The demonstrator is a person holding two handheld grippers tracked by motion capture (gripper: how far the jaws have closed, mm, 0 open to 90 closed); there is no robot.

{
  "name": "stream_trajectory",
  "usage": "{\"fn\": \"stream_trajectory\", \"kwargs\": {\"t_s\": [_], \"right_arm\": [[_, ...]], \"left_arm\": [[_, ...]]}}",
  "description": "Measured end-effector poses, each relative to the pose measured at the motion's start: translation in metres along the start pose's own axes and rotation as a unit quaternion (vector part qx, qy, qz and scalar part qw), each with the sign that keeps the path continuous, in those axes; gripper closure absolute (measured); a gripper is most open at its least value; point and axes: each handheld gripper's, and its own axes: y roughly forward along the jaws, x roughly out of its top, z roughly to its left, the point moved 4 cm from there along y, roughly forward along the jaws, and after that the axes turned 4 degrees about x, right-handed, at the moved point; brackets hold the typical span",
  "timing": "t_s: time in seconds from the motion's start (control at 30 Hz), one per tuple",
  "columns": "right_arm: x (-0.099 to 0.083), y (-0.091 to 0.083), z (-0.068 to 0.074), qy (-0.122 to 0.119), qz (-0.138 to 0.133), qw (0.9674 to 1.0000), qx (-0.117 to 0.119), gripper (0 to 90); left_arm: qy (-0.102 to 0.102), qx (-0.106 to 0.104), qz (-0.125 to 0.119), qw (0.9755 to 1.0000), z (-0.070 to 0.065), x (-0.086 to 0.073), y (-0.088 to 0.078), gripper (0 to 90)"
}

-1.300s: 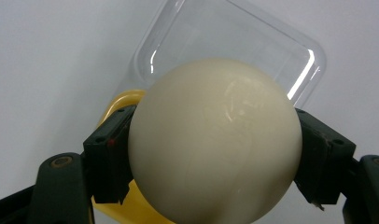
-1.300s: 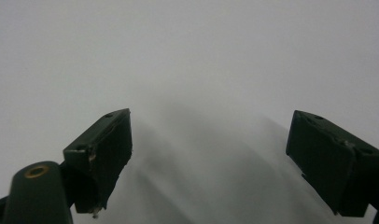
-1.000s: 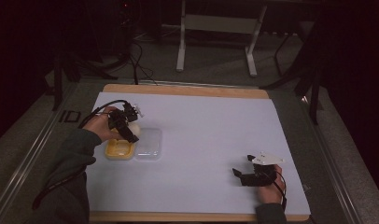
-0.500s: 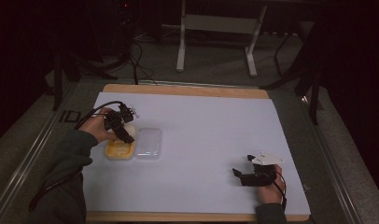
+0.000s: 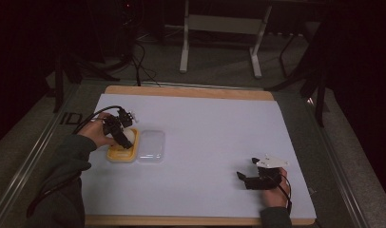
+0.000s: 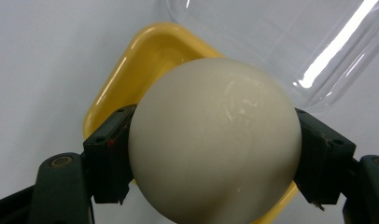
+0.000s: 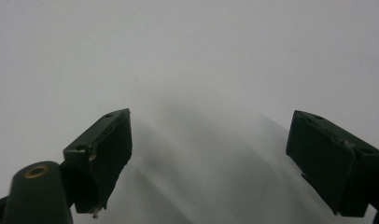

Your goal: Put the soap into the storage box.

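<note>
The left gripper (image 6: 215,154) is clamping a cream ball (image 6: 214,140) over a yellow tray (image 6: 131,65), beside a clear lid (image 5: 151,146). The right gripper (image 7: 225,163) is resting apart, jaws wide, on the white table (image 5: 219,128).

A white sheet (image 5: 210,137) covers the wooden board (image 5: 191,91) on the table
</note>
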Motion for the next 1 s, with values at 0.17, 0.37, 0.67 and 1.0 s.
{"fn": "stream_trajectory", "kwargs": {"t_s": [0.17, 0.37, 0.67, 1.0], "right_arm": [[0.000, 0.000, 0.000, -0.001, 0.000, 1.0000, -0.001, 14.2], [0.000, 0.000, 0.000, -0.002, 0.000, 1.0000, -0.001, 14.2], [0.000, 0.000, 0.000, -0.001, 0.000, 1.0000, -0.001, 14.2], [0.000, 0.000, 0.000, -0.001, 0.000, 1.0000, -0.001, 14.2]], "left_arm": [[-0.004, -0.005, 0.002, 1.0000, 0.002, -0.003, 0.003, 25.4], [-0.007, -0.004, 0.010, 0.9999, 0.002, -0.006, 0.009, 25.4], [-0.003, -0.003, 0.018, 0.9998, 0.001, -0.007, 0.016, 25.4], [-0.016, -0.011, 0.019, 0.9996, 0.003, -0.009, 0.024, 25.3]]}}
